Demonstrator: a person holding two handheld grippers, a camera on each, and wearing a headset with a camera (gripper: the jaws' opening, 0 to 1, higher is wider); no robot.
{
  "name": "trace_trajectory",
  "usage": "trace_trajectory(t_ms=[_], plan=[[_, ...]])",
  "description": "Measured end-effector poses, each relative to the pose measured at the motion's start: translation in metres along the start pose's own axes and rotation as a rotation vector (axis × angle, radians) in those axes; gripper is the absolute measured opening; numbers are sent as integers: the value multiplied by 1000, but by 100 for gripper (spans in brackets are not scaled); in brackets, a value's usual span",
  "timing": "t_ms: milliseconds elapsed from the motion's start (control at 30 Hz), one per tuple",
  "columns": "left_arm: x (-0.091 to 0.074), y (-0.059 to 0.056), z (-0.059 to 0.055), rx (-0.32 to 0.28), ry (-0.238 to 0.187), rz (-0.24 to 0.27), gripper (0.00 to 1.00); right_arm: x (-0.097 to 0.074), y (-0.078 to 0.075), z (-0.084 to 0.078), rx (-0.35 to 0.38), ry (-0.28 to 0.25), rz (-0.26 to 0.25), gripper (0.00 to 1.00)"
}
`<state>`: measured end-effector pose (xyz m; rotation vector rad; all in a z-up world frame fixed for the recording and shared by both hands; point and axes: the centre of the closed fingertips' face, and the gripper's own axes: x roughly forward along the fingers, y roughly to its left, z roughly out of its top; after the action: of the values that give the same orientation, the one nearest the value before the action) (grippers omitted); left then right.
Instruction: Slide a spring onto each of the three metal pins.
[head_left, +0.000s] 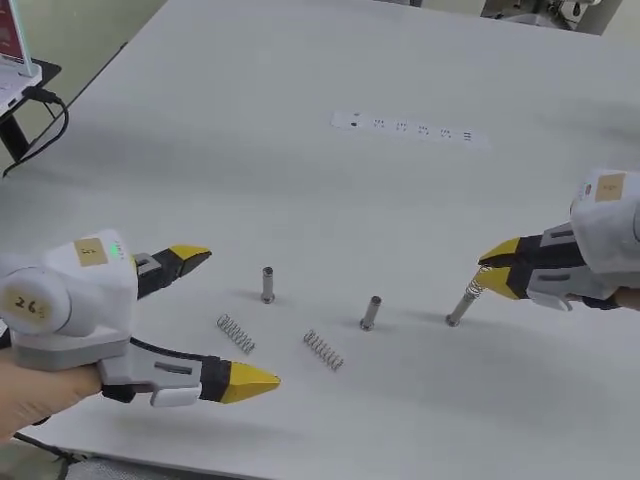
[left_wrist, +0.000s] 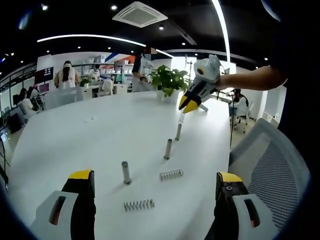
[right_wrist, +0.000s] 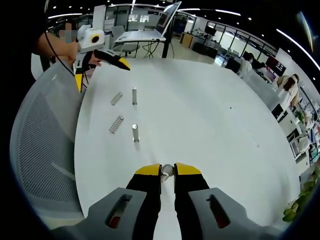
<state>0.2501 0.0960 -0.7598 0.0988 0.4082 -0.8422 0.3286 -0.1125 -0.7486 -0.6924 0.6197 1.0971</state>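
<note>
Your right tongs (head_left: 487, 270) come in from the right of the middle pin (head_left: 371, 312), with their tips angled down toward the counter (head_left: 300, 180). Your left hand (head_left: 30, 400) holds the left tongs (head_left: 238, 316) low on the other side of that pin and nearer you, tips pointing across toward the pins.

The held spring (head_left: 474, 290) has its long axis on a slant, in line with the leaning pin (head_left: 458, 312) just right of the middle pin. Its lower end sits over that pin's top, which tilts toward the right tongs. The middle pin stands nearly upright, and so does the far-left pin (head_left: 268, 284). The first loose spring (head_left: 323, 350) lies flat just left of the middle pin and nearer you. The second loose spring (head_left: 236, 333) lies farther left again. Both lie on a slant.

Your right tongs are nearly together, clamped on the held spring's upper end. Your left tongs gape wide, gripping nothing.
</note>
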Motion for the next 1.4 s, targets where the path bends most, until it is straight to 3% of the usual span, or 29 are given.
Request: trace_trajectory(t_ms=[867,1400], plan=[[0,1,0,-10,0,5,98,18,5,-17,24,23,16,6],[0,2,-8,-16,15,6,98,41,9,-42,119,52,27,6]])
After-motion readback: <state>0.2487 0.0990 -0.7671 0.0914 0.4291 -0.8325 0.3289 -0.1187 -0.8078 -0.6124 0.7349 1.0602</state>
